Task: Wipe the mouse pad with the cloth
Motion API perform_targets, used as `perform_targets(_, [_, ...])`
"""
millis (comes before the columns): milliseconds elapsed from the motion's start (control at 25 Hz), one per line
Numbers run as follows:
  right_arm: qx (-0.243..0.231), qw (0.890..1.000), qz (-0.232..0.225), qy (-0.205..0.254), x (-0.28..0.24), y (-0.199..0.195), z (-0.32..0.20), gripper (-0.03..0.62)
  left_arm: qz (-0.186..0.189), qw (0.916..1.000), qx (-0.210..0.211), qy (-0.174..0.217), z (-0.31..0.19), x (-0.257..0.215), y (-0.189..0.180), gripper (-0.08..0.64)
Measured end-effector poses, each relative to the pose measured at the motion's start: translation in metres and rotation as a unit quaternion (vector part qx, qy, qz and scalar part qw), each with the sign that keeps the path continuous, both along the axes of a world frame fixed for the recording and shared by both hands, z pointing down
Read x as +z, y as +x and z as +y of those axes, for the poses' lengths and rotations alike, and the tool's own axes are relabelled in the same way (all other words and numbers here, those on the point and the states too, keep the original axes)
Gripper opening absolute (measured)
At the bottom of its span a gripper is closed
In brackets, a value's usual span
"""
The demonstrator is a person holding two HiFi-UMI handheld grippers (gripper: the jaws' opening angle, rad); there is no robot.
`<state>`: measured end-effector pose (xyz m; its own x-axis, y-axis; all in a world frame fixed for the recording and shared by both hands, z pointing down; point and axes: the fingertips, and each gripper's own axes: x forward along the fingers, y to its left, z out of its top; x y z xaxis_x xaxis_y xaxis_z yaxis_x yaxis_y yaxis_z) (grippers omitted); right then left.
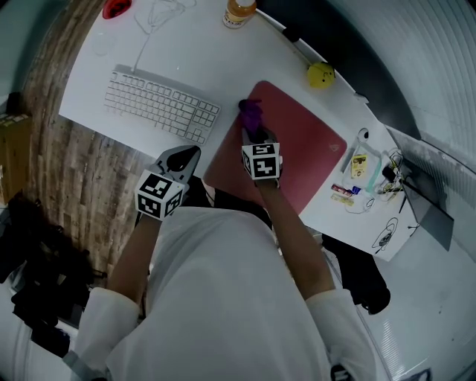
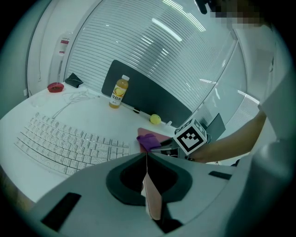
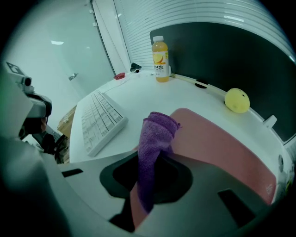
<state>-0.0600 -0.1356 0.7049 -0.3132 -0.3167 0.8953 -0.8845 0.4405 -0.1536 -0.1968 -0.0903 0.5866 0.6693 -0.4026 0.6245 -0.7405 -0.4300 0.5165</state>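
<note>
A red mouse pad (image 1: 305, 152) (image 3: 222, 148) lies on the white desk, right of the keyboard. My right gripper (image 1: 253, 132) (image 3: 150, 162) is shut on a purple cloth (image 1: 251, 112) (image 3: 155, 139) (image 2: 148, 141), whose free end rests on the pad's far left part. My left gripper (image 1: 184, 158) (image 2: 147, 159) hovers at the desk's near edge, between the keyboard and the pad, its jaws closed together with nothing between them.
A white keyboard (image 1: 160, 104) (image 3: 99, 120) lies left of the pad. A juice bottle (image 1: 239, 11) (image 3: 160, 52) and a yellow ball (image 1: 320, 74) (image 3: 237, 100) stand at the back. Small items and cables (image 1: 368, 182) lie right of the pad. A red dish (image 1: 115, 7) sits far left.
</note>
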Motion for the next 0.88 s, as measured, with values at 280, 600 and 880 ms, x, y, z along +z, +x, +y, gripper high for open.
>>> perform_targets(280, [-0.024, 0.998, -0.057, 0.012, -0.024, -0.035, -0.02, 0.074, -0.005, 1.0, 0.001, -0.005, 0.004, 0.001, -0.001, 0.02])
perform_targets(600, [-0.007, 0.996, -0.086, 0.036, -0.032, -0.029, -0.049, 0.074, -0.015, 0.9997, 0.017, -0.001, -0.002, -0.005, 0.009, 0.02])
perform_targets(880, [0.023, 0.997, -0.069, 0.039, -0.01, 0.005, -0.062, 0.074, -0.024, 0.9992, 0.029, -0.007, 0.002, -0.005, 0.018, 0.02])
